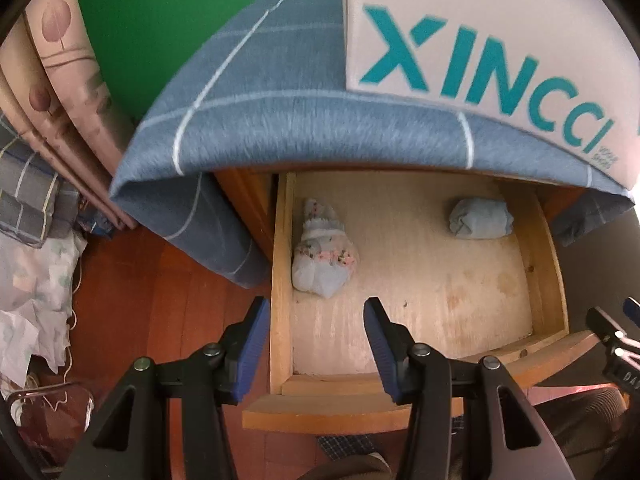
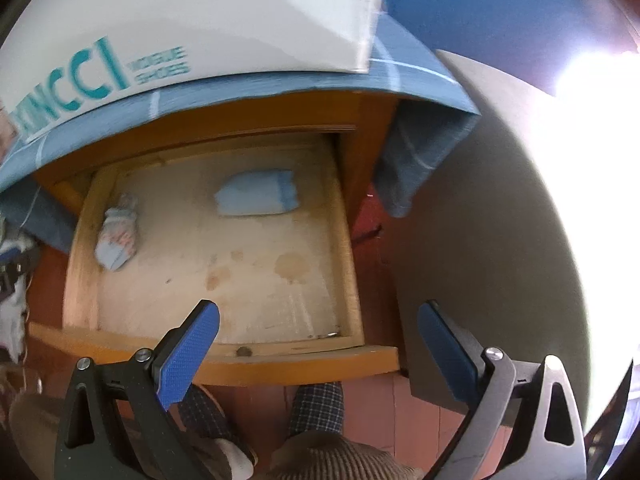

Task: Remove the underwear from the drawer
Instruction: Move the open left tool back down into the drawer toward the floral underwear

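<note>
The wooden drawer (image 1: 280,280) (image 2: 80,280) is pulled out, its pale bottom mostly bare. A rolled floral underwear (image 1: 322,258) (image 2: 118,242) lies against its left wall. A rolled light blue underwear (image 1: 480,218) (image 2: 258,198) lies near the back right. My left gripper (image 1: 316,308) hangs open above the drawer's front left corner, astride the left wall, just short of the floral roll, nothing between its blue pads. My right gripper (image 2: 318,316) stands open over the drawer's front right corner, holding nothing. Its tip (image 1: 616,328) shows at the right edge of the left wrist view.
A blue checked cloth (image 1: 248,112) drapes over the cabinet top and hangs down both sides. A white shoe box (image 1: 500,40) (image 2: 200,20) sits on it. Red wooden floor (image 1: 160,300), bedding and curtains lie to the left; a grey wall (image 2: 480,220) to the right. A person's legs (image 2: 316,404) stand below the drawer front.
</note>
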`<state>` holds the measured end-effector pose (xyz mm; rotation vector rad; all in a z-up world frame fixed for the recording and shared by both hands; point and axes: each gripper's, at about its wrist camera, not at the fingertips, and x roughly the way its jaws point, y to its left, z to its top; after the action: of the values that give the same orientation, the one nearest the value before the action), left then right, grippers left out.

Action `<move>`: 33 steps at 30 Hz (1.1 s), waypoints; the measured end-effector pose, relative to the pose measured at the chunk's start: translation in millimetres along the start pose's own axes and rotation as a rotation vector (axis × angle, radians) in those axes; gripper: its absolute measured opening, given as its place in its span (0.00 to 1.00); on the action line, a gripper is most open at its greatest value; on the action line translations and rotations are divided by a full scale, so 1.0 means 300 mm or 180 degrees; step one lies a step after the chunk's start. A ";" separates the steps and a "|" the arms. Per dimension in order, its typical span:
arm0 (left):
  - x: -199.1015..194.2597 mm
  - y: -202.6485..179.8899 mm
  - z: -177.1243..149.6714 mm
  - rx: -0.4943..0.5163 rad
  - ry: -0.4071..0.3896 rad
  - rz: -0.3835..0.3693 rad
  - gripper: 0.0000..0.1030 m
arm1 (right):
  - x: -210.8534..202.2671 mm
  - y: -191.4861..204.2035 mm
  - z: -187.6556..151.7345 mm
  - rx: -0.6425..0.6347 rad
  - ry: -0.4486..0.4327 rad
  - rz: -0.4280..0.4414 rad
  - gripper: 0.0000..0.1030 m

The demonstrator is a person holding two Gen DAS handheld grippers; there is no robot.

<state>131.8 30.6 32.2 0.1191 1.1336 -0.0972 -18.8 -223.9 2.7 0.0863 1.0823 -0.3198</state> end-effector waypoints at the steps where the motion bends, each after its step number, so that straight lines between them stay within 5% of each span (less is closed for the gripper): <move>1: 0.013 -0.001 -0.001 -0.0004 0.0024 0.0001 0.48 | 0.000 -0.005 0.000 0.0032 0.0000 -0.0034 0.96; 11: 0.096 -0.015 0.008 0.0002 0.0167 0.0018 0.48 | 0.007 -0.059 0.005 0.0422 0.0056 -0.0183 0.96; 33: 0.272 -0.073 0.052 0.0126 0.0497 -0.0059 0.48 | 0.029 -0.046 0.011 0.0414 0.0171 -0.0188 0.96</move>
<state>177.2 5.3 -36.1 0.1537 1.2892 -0.1286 -16.3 -239.5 -2.3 0.1799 1.1181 -0.4430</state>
